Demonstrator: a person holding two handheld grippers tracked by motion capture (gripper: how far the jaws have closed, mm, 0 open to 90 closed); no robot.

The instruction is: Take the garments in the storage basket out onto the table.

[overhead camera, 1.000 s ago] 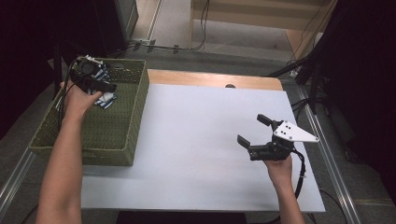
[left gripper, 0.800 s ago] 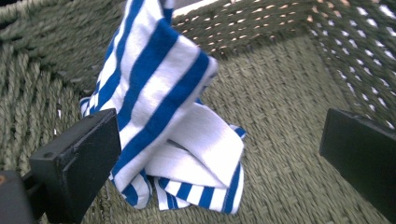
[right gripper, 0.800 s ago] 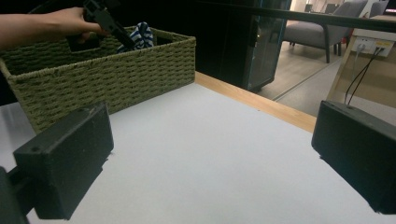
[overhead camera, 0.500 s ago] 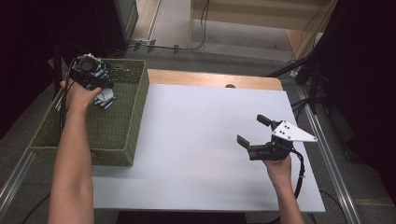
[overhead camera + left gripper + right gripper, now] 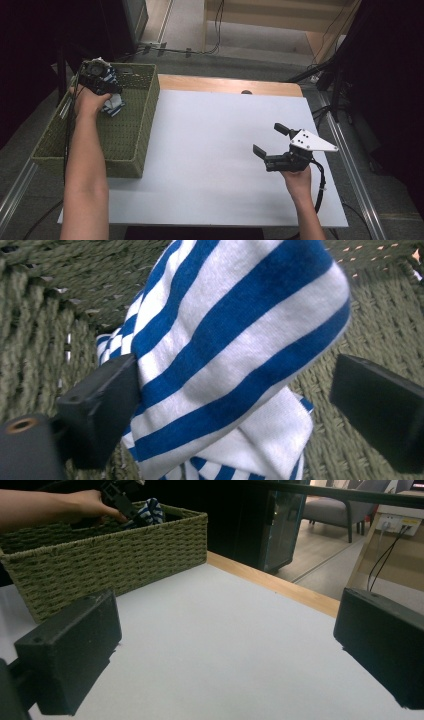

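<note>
Left gripper view showed the left gripper (image 5: pixel 240 390) closing its jaws around a striped cloth (image 5: pixel 235 340) in the basket (image 5: pixel 380 325), unclamped yet, while the right gripper (image 5: pixel 274 140) stood released.

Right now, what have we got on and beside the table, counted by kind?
Striped cloth: 1, blue and white, in the basket
Woven basket: 1, green
Handheld grippers: 2, left gripper at the cloth, right gripper over the table
Total: 4

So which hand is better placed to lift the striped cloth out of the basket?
Left. The left tool already straddles the striped cloth inside the basket; the right tool waits open over the table, far away.
</note>
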